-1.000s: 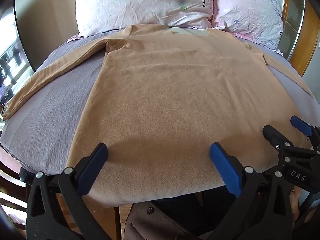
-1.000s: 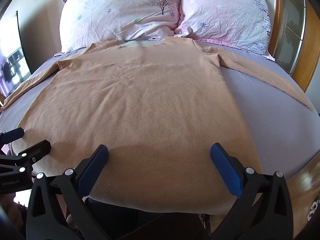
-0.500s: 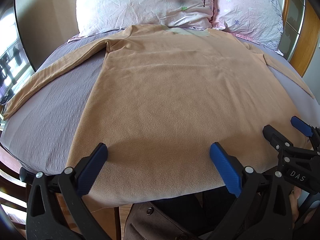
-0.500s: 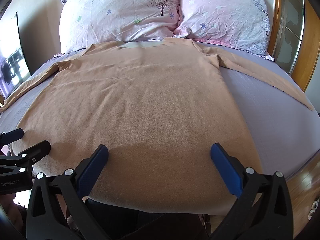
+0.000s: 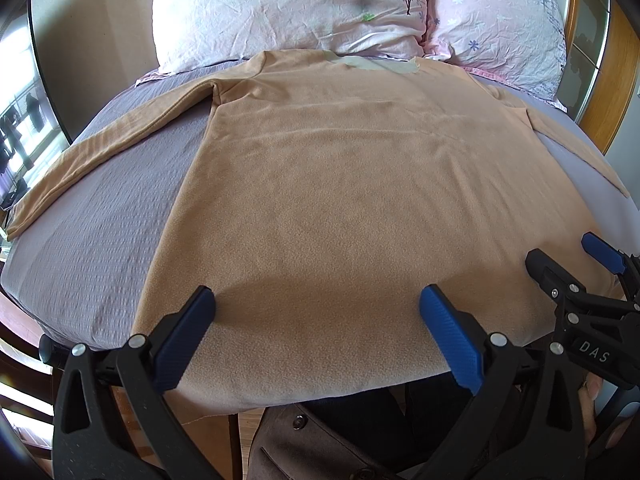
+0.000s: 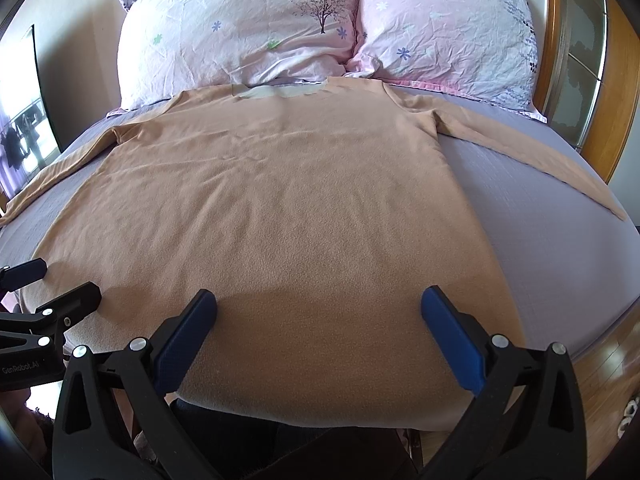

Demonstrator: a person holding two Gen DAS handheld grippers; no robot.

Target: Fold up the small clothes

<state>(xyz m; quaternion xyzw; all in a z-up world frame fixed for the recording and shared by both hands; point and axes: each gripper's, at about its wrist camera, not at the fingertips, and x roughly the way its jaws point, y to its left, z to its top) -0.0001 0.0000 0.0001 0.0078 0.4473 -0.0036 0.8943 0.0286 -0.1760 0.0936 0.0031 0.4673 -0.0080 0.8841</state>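
Observation:
A tan long-sleeved shirt (image 5: 360,184) lies flat on the bed, collar toward the pillows, both sleeves spread out sideways; it also shows in the right wrist view (image 6: 280,220). Its hem hangs over the bed's near edge. My left gripper (image 5: 316,300) is open and empty, just above the hem's left part. My right gripper (image 6: 318,304) is open and empty above the hem's right part. Each gripper shows at the edge of the other's view: the right one (image 5: 568,264) and the left one (image 6: 44,284).
The shirt lies on a grey-lilac bedsheet (image 5: 100,232). Two floral pillows (image 6: 248,28) stand at the head of the bed. A wooden headboard (image 6: 624,92) rises at the right. A window (image 5: 16,120) is at the left. Wooden floor (image 6: 604,364) lies beside the bed.

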